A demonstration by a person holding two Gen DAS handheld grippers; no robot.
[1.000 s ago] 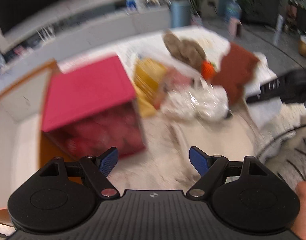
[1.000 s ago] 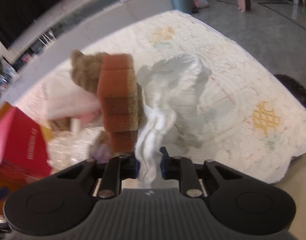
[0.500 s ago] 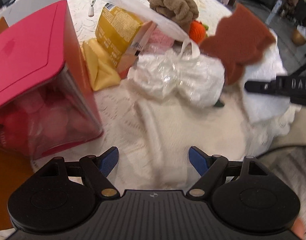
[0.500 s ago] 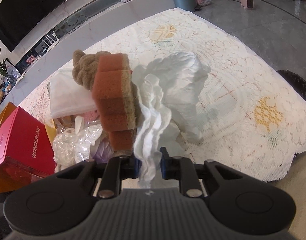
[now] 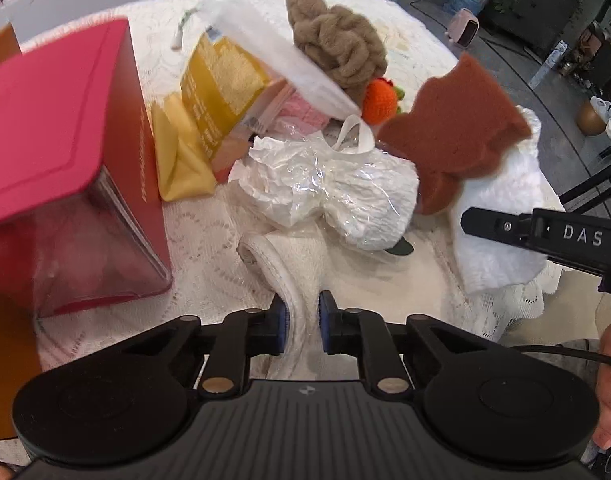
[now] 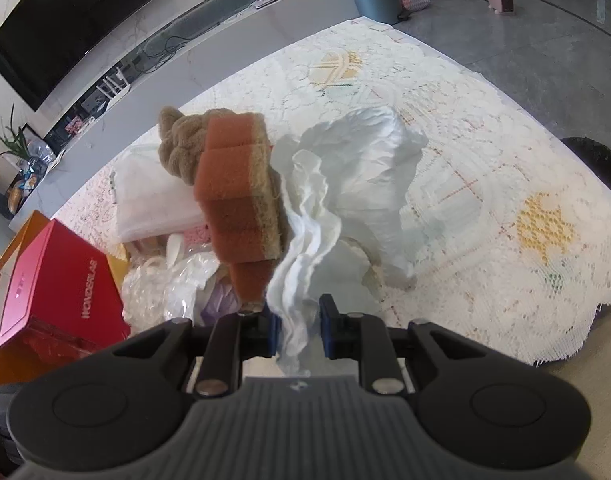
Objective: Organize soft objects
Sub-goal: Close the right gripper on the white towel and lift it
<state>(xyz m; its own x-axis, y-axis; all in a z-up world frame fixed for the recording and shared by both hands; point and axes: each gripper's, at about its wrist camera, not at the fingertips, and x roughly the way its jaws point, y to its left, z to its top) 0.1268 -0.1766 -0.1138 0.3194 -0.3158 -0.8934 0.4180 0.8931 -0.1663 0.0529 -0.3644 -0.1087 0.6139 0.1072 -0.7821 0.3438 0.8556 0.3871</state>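
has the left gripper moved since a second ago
Yes. The left gripper has come down and closer beside the red box, and its fingers have just been closing on the cream cloth between them.

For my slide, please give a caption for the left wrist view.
Left gripper closing on a cream slipper beside a red box.

Left gripper point(image 5: 301, 322): lower and nearer the table than before; jaws, wide apart earlier, just closed onto cream-white ribbed fabric slipper point(image 5: 289, 268).

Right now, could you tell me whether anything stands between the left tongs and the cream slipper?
Nothing visible does: the left tongs have just been closing and now pinch the cream slipper directly, with the crinkled plastic bag lying beyond it.
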